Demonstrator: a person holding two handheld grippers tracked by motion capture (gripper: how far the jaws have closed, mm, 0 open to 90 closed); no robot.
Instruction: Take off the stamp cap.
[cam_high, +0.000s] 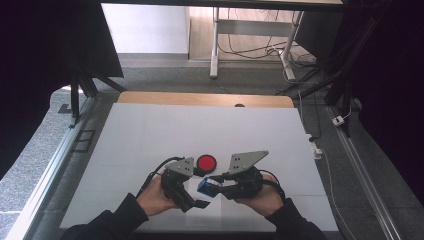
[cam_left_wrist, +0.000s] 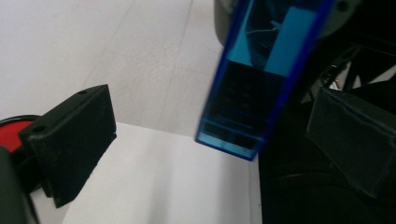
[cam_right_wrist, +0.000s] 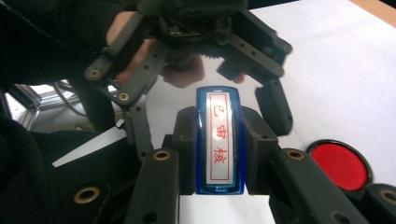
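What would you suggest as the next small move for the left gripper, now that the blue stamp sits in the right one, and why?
Probably ease the left gripper in so its open jaws straddle the free end of the blue stamp. The right gripper is clamped on the stamp's sides, and in the left gripper view the stamp hangs between the left jaws without touching either. The red ink pad lies open beside them.

- stamp (cam_high: 206, 186) sits between the left gripper (cam_high: 196, 199) and right gripper (cam_high: 216, 184), above the table (cam_high: 150, 135)
- ink pad (cam_high: 206, 162) lies just behind them
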